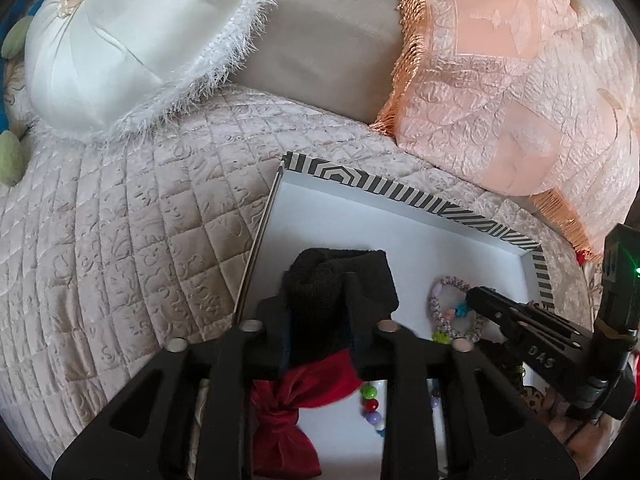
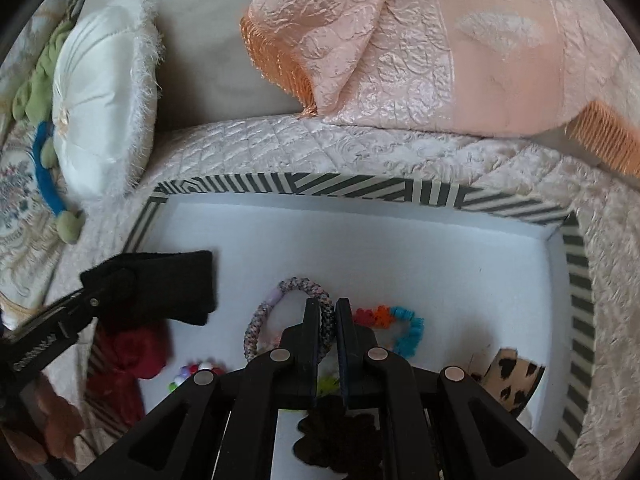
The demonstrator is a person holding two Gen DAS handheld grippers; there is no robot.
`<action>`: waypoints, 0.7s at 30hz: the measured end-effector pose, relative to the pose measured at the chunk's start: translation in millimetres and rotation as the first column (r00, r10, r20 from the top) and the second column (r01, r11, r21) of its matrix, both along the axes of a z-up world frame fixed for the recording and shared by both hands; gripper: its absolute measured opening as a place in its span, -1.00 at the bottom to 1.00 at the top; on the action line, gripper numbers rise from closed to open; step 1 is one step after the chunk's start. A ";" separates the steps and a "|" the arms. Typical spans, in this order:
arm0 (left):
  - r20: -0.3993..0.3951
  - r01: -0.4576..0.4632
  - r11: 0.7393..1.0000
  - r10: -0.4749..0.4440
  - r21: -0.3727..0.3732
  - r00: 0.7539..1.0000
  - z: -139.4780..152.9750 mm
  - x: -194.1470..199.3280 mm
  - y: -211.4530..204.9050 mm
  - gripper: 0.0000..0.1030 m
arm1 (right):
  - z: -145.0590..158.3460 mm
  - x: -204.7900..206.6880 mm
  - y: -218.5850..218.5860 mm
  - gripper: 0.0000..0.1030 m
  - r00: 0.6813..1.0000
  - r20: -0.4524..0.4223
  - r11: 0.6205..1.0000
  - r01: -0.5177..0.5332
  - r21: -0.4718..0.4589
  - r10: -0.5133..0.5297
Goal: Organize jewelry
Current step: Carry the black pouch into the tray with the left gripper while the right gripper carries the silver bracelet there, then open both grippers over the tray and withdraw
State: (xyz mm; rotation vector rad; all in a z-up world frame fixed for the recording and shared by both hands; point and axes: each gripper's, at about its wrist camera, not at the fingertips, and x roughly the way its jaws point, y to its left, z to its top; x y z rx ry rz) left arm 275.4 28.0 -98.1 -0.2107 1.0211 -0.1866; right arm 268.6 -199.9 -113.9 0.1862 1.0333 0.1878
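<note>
A quilted sofa cover (image 1: pixel 140 208) carries the striped-rim box (image 2: pixel 304 186) with its white floor. At its left, a black fabric piece (image 1: pixel 340 280) is loosely bracketed by the half-spread left gripper (image 1: pixel 316 300), seemingly being released. The right gripper (image 2: pixel 328 316), pressed together and holding nothing, hangs over the braided hair tie (image 2: pixel 280 292); picking it up would first need opening.
</note>
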 end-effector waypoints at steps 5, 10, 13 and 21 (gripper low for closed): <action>0.005 -0.018 0.999 0.018 -0.028 1.000 9.8 -12.9 5.5 -0.08 | 10.7 -18.8 -13.1 -0.77 0.999 0.024 0.999 0.029 0.045 -0.030; 0.022 -0.005 1.000 0.005 -0.005 1.000 23.7 -34.4 -2.0 -0.08 | 22.4 -42.2 -20.4 -0.72 0.998 0.042 0.997 0.035 0.065 -0.037; 0.039 0.006 1.000 -0.006 0.014 0.999 32.2 -49.6 -7.9 -0.07 | 32.4 -63.2 -21.9 -0.38 0.998 0.061 0.997 0.031 0.075 -0.036; 0.086 0.027 0.997 -0.033 0.068 0.996 45.6 -104.6 -13.7 -0.07 | 49.6 -125.3 -21.1 -0.26 0.993 0.109 0.997 0.038 0.064 -0.044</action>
